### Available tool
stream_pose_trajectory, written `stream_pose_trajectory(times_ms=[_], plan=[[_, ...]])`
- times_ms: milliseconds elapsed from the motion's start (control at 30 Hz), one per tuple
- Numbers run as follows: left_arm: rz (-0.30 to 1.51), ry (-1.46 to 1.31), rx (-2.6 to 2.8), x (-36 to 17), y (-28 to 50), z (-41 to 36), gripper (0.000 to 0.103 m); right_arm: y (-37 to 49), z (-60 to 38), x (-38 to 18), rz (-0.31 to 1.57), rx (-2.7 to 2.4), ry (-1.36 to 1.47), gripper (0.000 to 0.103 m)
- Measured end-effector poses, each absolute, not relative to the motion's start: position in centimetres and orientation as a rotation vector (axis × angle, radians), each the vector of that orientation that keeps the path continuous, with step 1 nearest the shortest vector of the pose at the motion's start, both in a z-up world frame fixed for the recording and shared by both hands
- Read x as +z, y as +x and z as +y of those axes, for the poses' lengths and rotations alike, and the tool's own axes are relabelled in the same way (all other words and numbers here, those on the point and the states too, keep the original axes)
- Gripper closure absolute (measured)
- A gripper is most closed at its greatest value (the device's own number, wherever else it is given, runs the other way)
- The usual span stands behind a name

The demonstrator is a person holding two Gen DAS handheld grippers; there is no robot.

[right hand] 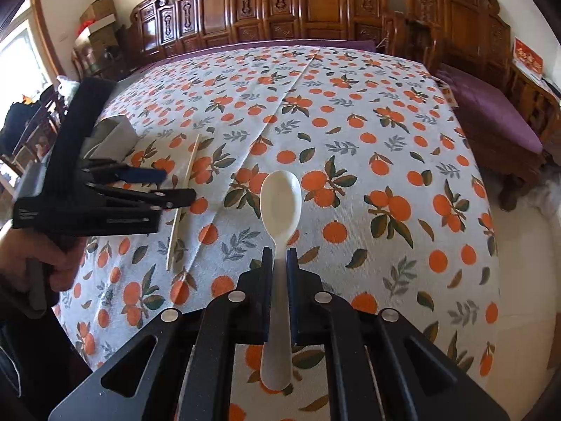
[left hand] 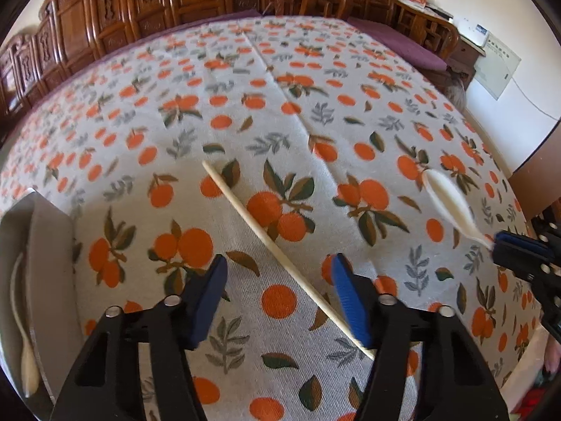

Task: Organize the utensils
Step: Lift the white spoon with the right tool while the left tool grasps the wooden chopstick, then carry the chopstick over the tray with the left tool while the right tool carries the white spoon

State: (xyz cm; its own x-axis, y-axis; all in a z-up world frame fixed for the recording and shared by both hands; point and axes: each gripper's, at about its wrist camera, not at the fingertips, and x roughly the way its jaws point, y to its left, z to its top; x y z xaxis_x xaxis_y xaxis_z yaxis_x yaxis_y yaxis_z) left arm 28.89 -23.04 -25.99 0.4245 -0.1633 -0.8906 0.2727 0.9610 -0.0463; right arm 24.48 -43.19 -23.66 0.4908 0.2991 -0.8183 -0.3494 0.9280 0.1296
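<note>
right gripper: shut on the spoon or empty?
Shut on the white spoon. The right gripper has its blue fingers pressed against the handle, bowl sticking out above the tablecloth.

Woven, matt cloth [left hand: 266,319] printed with oranges, covering the table. Smooth, faintly glossy white plastic for the spoon [right hand: 280,196]; pale, matt wood for the chopstick [left hand: 266,231]. Behind the far edge, carved, polished wooden panels [right hand: 280,3].

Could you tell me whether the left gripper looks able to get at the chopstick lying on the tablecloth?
Probably yes: the left gripper is open right above the chopstick, which lies bare between its fingers, and the right gripper, shut on the spoon, is off to the side.
</note>
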Motion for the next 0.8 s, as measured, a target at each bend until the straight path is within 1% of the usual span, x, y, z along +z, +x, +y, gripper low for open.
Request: stream_pose_trajectory(times_ms=[33, 100, 133, 167, 233, 300, 367, 433, 800], plan=[[1.081, 0.121, -0.275, -26.0, 28.8, -23.1, 0.052, 24.2, -43.0, -23.4, 0.980, 0.384, -0.055, 0.094], [1.067, 0.148, -0.268, -26.2, 28.7, -23.5, 0.053, 23.6, -42.6, -22.9, 0.976, 0.373, -0.055, 0.094], [1.060, 0.162, -0.264, -26.3, 28.7, -23.6, 0.056, 23.3, -42.4, -22.7, 0.972, 0.369, -0.053, 0.094], [1.056, 0.164, -0.270, -26.2, 28.7, -23.7, 0.065, 23.0, -42.2, -22.4, 0.968, 0.369, -0.048, 0.094], [1.064, 0.161, -0.267, -26.1, 28.7, -23.6, 0.076, 22.6, -41.9, -22.2, 0.963, 0.370, -0.045, 0.094], [1.072, 0.158, -0.267, -26.0, 28.7, -23.4, 0.091, 22.4, -41.6, -22.0, 0.957, 0.374, -0.038, 0.094], [1.078, 0.154, -0.268, -26.0, 28.8, -23.2, 0.097, 22.4, -41.6, -21.9, 0.955, 0.379, -0.022, 0.094], [1.091, 0.140, -0.275, -26.0, 28.8, -22.9, 0.099, 22.6, -41.5, -21.8, 0.952, 0.382, -0.017, 0.094], [1.062, 0.149, -0.283, -23.2, 26.4, -20.3, 0.099, 23.3, -40.4, -20.4, 0.922, 0.399, 0.023, 0.094]])
